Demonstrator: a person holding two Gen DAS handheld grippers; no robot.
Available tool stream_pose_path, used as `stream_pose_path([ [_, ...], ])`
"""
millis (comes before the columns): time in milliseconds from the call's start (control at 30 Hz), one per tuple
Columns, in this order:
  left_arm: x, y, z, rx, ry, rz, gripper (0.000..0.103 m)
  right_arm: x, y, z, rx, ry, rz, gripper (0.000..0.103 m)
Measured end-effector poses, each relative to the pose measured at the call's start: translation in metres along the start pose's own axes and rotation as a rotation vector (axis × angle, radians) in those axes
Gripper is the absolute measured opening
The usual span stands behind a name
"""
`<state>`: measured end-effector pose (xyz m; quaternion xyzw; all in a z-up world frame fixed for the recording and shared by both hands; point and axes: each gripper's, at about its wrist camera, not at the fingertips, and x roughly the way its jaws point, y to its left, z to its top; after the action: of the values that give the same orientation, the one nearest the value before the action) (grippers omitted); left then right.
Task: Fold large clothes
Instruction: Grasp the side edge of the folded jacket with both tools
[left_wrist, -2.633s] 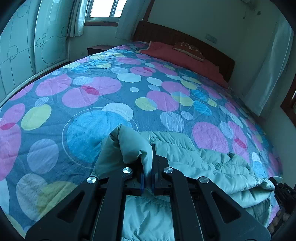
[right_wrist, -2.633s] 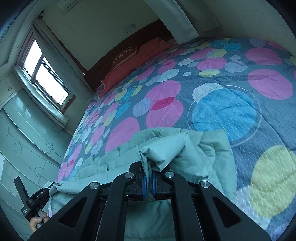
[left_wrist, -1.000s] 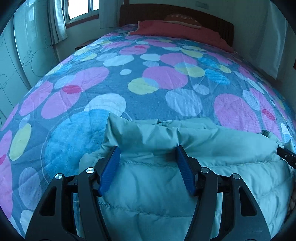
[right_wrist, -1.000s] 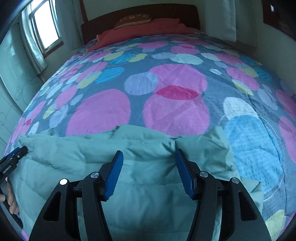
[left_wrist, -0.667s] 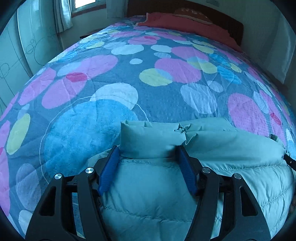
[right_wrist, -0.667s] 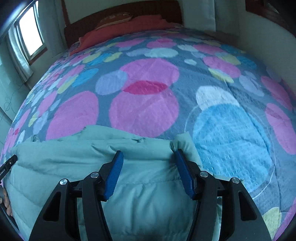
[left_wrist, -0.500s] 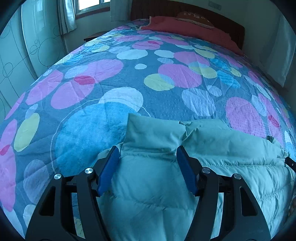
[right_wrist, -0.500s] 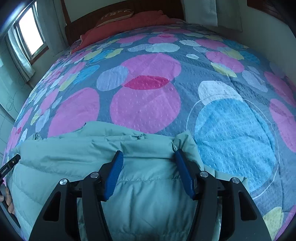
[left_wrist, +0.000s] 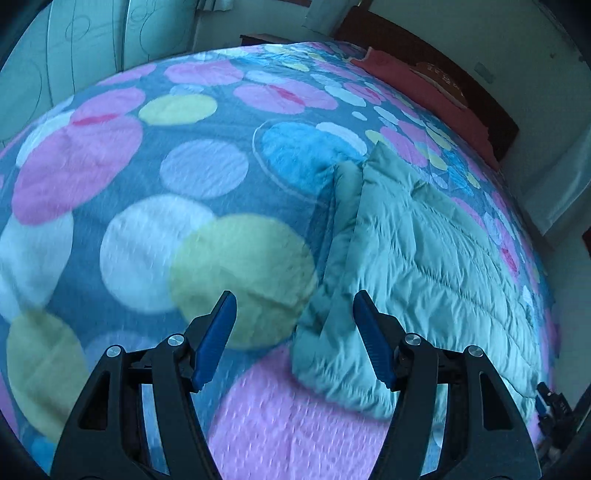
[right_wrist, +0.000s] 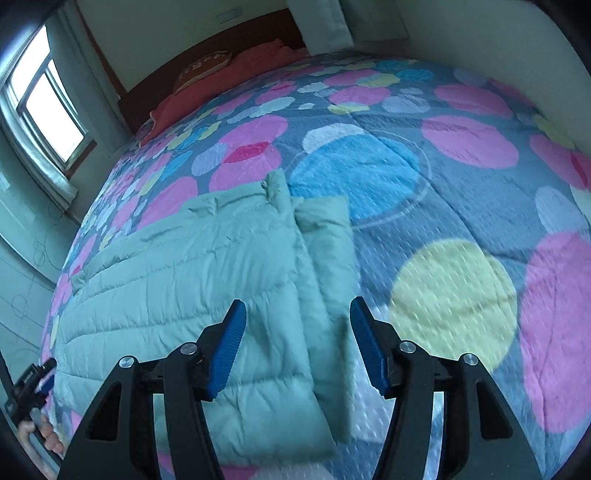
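On the bed's dotted quilt (left_wrist: 122, 177) lies the folded green jacket (left_wrist: 424, 266). L gripper (left_wrist: 291, 343) hangs open beside its edge; R gripper (right_wrist: 295, 347) open above it, nothing gripped.

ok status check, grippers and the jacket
Left gripper open, empty. Right gripper open, empty. Green puffer jacket lying folded flat on the bedspread. Nothing in the way.

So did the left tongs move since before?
Yes. The left tongs slid off the puffy green quilted jacket toward its side edge, over the spotted bedspread.
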<state>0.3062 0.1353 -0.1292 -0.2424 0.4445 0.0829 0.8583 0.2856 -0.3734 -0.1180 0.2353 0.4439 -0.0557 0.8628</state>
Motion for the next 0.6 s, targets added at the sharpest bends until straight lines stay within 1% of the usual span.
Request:
stream_pose_path([
  [67, -0.004, 0.008, -0.018, -0.049, 0.027, -0.058, 0.067, -0.007, -0.012, -0.014, 0.062, 0.012, 0.040, 0.058],
  [133, -0.002, 0.011, -0.029, -0.090, 0.056, -0.122, 0.072, -0.008, -0.020, -0.028, 0.122, 0.031, 0.075, 0.058],
  [167, 0.002, 0.009, -0.032, -0.096, 0.072, -0.139, 0.072, -0.004, -0.022, -0.034, 0.149, 0.049, 0.099, 0.059],
  [200, 0.006, 0.006, -0.033, -0.095, 0.078, -0.139, 0.072, 0.000, -0.023, -0.038, 0.170, 0.066, 0.119, 0.058],
  [233, 0.008, 0.002, -0.034, -0.092, 0.065, -0.135, 0.072, 0.005, -0.023, -0.042, 0.194, 0.080, 0.138, 0.058],
  [300, 0.012, -0.006, -0.032, -0.077, 0.053, -0.130, 0.072, 0.007, -0.019, -0.045, 0.214, 0.060, 0.153, 0.059],
  [367, 0.017, -0.012, -0.029, -0.075, 0.041, -0.108, 0.068, 0.011, -0.013, -0.045, 0.211, 0.054, 0.164, 0.058],
  [400, 0.020, -0.012, -0.028, -0.082, 0.038, -0.099, 0.058, 0.015, -0.010, -0.046, 0.215, 0.057, 0.168, 0.058],
  [433, 0.023, -0.013, -0.026, -0.095, 0.038, -0.101, 0.050, 0.018, -0.009, -0.046, 0.216, 0.056, 0.164, 0.058],
  [467, 0.026, -0.011, -0.024, -0.110, 0.035, -0.114, 0.045, 0.020, -0.007, -0.046, 0.214, 0.047, 0.158, 0.054],
  [500, 0.028, -0.010, -0.023, -0.121, 0.037, -0.129, 0.034, 0.022, -0.005, -0.046, 0.214, 0.042, 0.159, 0.047],
  [533, 0.030, -0.011, -0.023, -0.129, 0.039, -0.139, 0.026, 0.022, -0.005, -0.047, 0.218, 0.038, 0.164, 0.044],
  [600, 0.029, -0.015, -0.023, -0.118, 0.035, -0.146, 0.016, 0.023, -0.007, -0.049, 0.231, 0.031, 0.184, 0.030],
])
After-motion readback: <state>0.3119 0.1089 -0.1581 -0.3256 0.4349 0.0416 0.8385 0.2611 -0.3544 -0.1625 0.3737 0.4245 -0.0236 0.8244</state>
